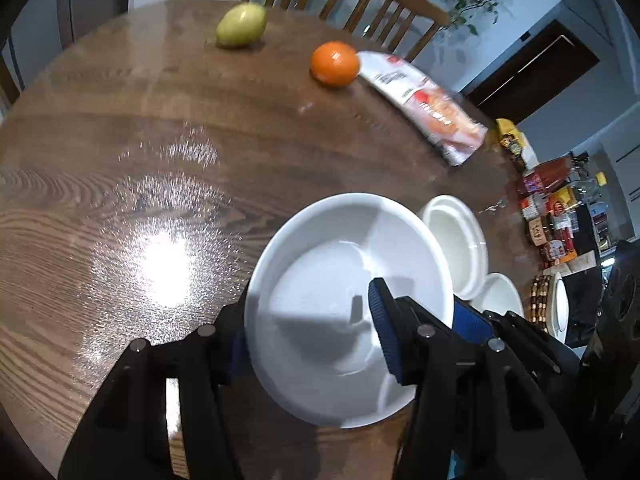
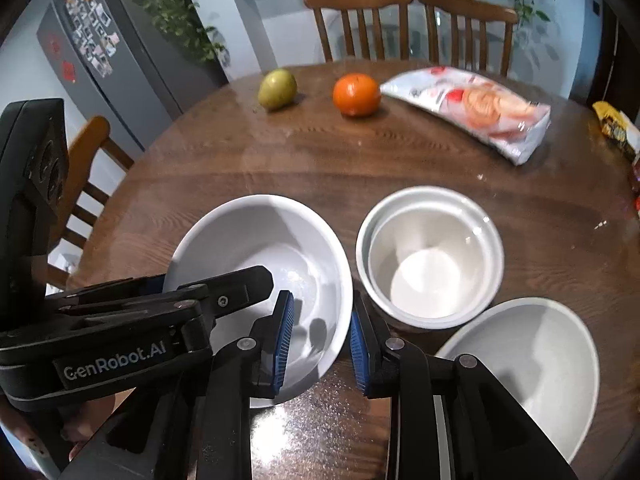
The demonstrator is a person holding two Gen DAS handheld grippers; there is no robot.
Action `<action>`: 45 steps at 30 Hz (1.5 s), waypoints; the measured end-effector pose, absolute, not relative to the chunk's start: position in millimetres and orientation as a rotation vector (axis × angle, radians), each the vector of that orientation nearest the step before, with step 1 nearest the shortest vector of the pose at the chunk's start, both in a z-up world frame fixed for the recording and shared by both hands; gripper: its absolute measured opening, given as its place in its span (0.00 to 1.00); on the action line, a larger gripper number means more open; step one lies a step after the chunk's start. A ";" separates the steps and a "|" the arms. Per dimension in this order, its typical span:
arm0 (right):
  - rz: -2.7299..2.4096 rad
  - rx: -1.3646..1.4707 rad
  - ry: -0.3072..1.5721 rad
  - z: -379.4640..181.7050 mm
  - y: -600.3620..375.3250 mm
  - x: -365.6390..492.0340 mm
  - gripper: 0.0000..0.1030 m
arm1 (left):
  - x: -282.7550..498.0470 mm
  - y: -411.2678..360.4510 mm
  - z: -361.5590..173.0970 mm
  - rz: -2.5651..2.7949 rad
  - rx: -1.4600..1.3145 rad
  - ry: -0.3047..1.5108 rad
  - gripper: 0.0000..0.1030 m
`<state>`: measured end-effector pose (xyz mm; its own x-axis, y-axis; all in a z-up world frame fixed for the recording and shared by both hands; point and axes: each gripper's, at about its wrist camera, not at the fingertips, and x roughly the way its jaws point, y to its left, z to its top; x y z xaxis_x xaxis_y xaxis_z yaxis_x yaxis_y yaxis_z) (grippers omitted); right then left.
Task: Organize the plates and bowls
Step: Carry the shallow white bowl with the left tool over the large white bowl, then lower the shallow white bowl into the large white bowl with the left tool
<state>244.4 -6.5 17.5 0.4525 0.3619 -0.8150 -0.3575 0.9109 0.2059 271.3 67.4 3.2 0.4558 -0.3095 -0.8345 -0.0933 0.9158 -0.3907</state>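
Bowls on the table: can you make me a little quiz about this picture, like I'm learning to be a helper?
1. True or false: the orange sits between the green fruit and the snack packet.
2. Pick one. The right tool has its fingers on either side of the rim of:
A. the left bowl
B. the orange
C. the snack packet
3. How many wooden chairs stand at the far side of the table, behind the fruit?

Key: 1 true; 2 A; 3 two.
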 end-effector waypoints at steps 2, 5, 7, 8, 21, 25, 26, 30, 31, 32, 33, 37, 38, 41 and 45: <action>0.451 0.006 0.984 27.8 -11.2 240.1 0.29 | 265.0 63.0 13.8 -0.146 -0.401 1.061 0.50; 0.466 0.007 0.961 41.6 -18.1 234.0 0.29 | 255.2 56.5 29.4 -0.154 -0.384 1.005 0.51; 0.472 0.005 0.939 49.9 -20.4 229.7 0.29 | 249.3 54.9 37.9 -0.162 -0.380 0.975 0.51; 0.471 -0.001 0.921 54.5 -22.1 227.0 0.29 | 245.4 53.8 42.8 -0.173 -0.381 0.957 0.51; 0.502 0.098 0.865 86.8 -75.9 223.2 0.29 | 201.6 14.3 86.1 -0.271 -0.326 0.787 0.51; 0.512 0.098 0.854 92.6 -90.0 221.1 0.29 | 200.6 -0.1 84.9 -0.278 -0.329 0.783 0.51; 0.518 0.087 0.844 94.2 -92.7 220.2 0.29 | 201.3 -3.6 83.7 -0.280 -0.333 0.790 0.51; 0.491 0.093 0.840 95.3 -111.1 224.0 0.29 | 209.2 -24.8 76.7 -0.328 -0.341 0.851 0.51; 0.469 0.092 0.837 94.7 -116.4 226.3 0.30 | 211.0 -29.9 75.7 -0.337 -0.334 0.866 0.51; 0.457 0.086 0.837 94.0 -119.3 227.1 0.31 | 213.0 -36.8 74.6 -0.350 -0.325 0.880 0.51; 0.447 0.074 0.838 92.4 -121.8 228.0 0.36 | 215.1 -43.5 72.8 -0.363 -0.316 0.891 0.51; 0.413 0.096 0.902 76.0 -131.9 244.3 0.40 | 219.7 -59.8 54.3 -0.378 -0.298 0.941 0.51; 0.410 0.097 0.917 72.4 -132.6 247.8 0.40 | 223.1 -63.0 46.9 -0.377 -0.287 0.971 0.51; 0.386 0.072 0.966 60.2 -130.6 255.5 0.40 | 229.4 -65.5 35.4 -0.383 -0.297 1.028 0.51; 0.336 0.014 1.024 45.0 -128.5 260.8 0.40 | 233.5 -71.4 27.2 -0.390 -0.285 1.063 0.51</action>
